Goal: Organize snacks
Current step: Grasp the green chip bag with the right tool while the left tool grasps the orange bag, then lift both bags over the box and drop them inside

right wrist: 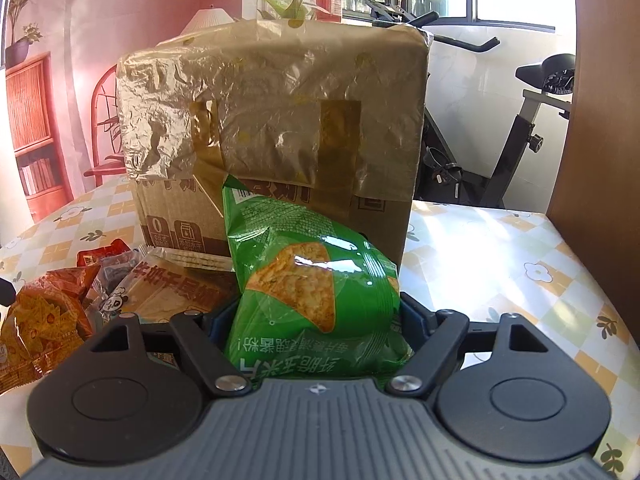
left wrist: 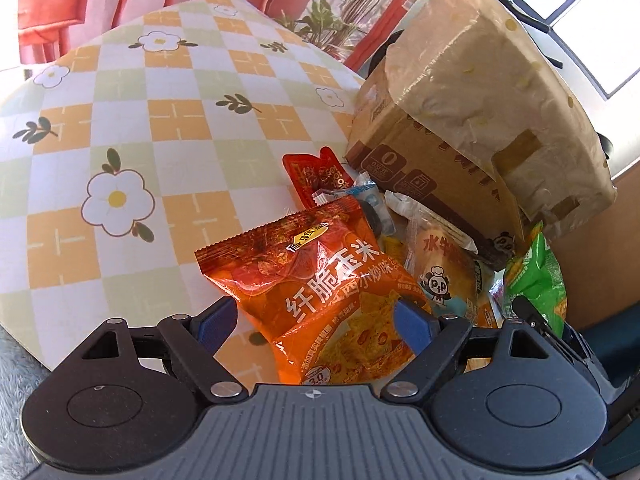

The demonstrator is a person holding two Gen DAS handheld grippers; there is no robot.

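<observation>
Grippers (left wrist: 316,316) (right wrist: 316,320) clamp orange 纤脆玉米 bag (left wrist: 320,292), green bag (right wrist: 308,280)

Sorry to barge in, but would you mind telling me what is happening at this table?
A person is sorting snacks with a handheld claw in each hand. The left claw is closed on an orange chip bag, and the right claw is closed on a green chip bag. More packets, including a bread packet, lie piled in front of a plastic-wrapped cardboard box on the checkered tablecloth.
</observation>
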